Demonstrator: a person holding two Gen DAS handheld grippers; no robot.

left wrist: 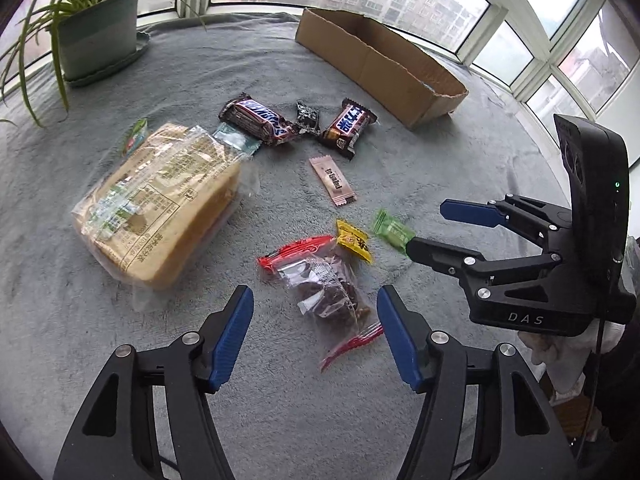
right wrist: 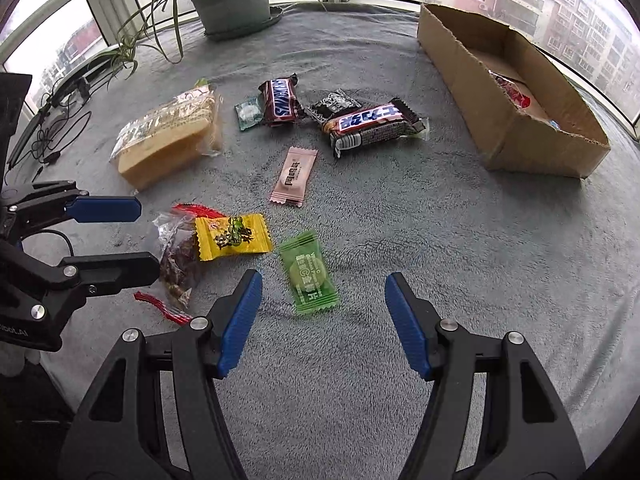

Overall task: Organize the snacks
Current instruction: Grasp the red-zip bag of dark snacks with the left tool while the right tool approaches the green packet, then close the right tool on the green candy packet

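You can count two Snickers bars (right wrist: 281, 99) (right wrist: 370, 125), one bag of sliced bread (right wrist: 170, 136) and one clear bag of dried fruit (left wrist: 326, 290). There are five small sachets: pink (right wrist: 294, 177), yellow (right wrist: 232, 237), light green (right wrist: 309, 277), teal (right wrist: 249, 112) and black (right wrist: 334, 105). You also have one cardboard box (right wrist: 516, 136) and one potted plant (right wrist: 232, 0).

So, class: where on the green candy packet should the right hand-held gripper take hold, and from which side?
Grip the green candy packet across its narrow middle, coming from above. It lies flat, alone on the blanket, between the right hand-held gripper's open fingers.
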